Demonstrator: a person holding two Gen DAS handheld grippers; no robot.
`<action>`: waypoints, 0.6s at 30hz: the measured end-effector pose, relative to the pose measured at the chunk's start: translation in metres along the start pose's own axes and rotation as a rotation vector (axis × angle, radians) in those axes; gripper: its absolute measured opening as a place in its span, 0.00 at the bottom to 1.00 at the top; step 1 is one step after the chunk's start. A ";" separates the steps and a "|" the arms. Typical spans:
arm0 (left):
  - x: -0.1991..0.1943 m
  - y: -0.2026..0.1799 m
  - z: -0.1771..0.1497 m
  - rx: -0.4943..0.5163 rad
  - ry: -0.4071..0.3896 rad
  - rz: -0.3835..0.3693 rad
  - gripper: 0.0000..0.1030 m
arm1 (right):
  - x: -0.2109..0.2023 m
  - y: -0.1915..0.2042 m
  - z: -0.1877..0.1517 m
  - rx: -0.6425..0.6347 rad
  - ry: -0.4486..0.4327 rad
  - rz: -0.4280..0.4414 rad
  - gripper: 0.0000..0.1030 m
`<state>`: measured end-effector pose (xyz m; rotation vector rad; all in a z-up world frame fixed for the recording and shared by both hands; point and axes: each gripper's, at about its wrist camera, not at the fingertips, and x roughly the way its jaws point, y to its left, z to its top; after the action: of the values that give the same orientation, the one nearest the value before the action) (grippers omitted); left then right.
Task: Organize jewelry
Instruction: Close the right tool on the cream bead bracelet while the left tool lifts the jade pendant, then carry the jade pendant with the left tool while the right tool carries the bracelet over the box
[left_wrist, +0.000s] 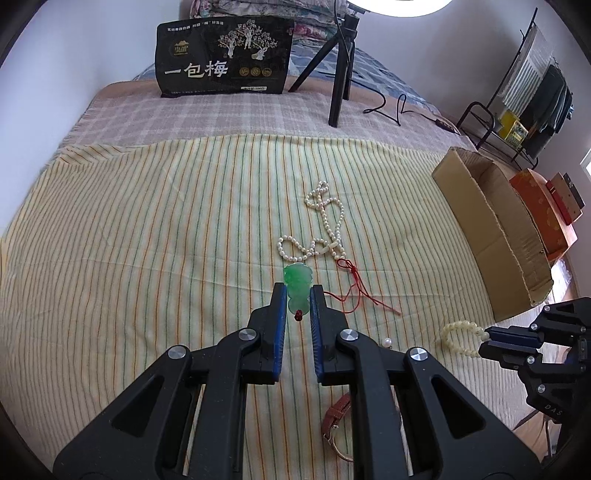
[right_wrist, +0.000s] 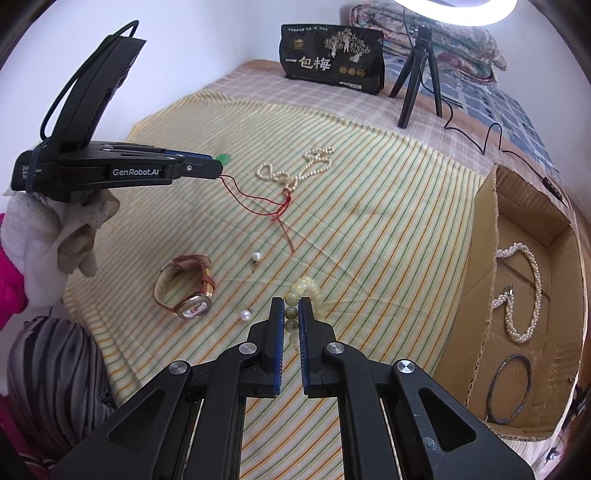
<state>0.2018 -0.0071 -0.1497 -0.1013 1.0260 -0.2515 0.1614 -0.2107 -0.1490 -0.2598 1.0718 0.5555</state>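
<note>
Both grippers are pinching jewelry above the striped sheet (left_wrist: 129, 229). The left gripper (left_wrist: 298, 295) has its pads pressed on a green pendant (left_wrist: 297, 282), whose red cord (left_wrist: 354, 295) trails back down toward the pearl strand (left_wrist: 325, 221) lying near the middle of the sheet. The right gripper (right_wrist: 291, 314) is clamped on one bead of a pale bead bracelet (right_wrist: 306, 291), the rest of the loop hanging forward of the pads. A cardboard box (right_wrist: 487, 236) sits at the sheet's right edge and already holds a twisted pearl necklace (right_wrist: 524, 295) and a dark bangle (right_wrist: 509, 387), so that is likely where both pieces belong. The main risk is the cord: its knot lies just beside, perhaps tangled in, the pearl strand, and I cannot tell which. If it is caught, carrying the pendant away would drag the pearls across the sheet or yank the smooth stone out of the pads. The bracelet is held by one round bead, so a quick swing could let it roll free and drop short of the box. Still on the sheet near its front edge are a watch (right_wrist: 188, 291) and two loose pearl earrings (right_wrist: 256, 256), small enough to be flicked off by a trailing cord or a low pass.
</note>
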 end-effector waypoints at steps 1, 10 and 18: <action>-0.004 0.000 0.001 0.001 -0.008 -0.002 0.10 | -0.002 -0.001 0.001 0.006 -0.007 0.000 0.06; -0.041 -0.008 0.012 0.009 -0.084 -0.041 0.10 | -0.029 -0.005 -0.003 0.055 -0.079 0.002 0.06; -0.066 -0.032 0.028 0.040 -0.140 -0.091 0.10 | -0.068 -0.017 -0.014 0.115 -0.163 -0.009 0.06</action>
<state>0.1880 -0.0217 -0.0737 -0.1278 0.8774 -0.3432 0.1357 -0.2520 -0.0970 -0.1165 0.9406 0.4961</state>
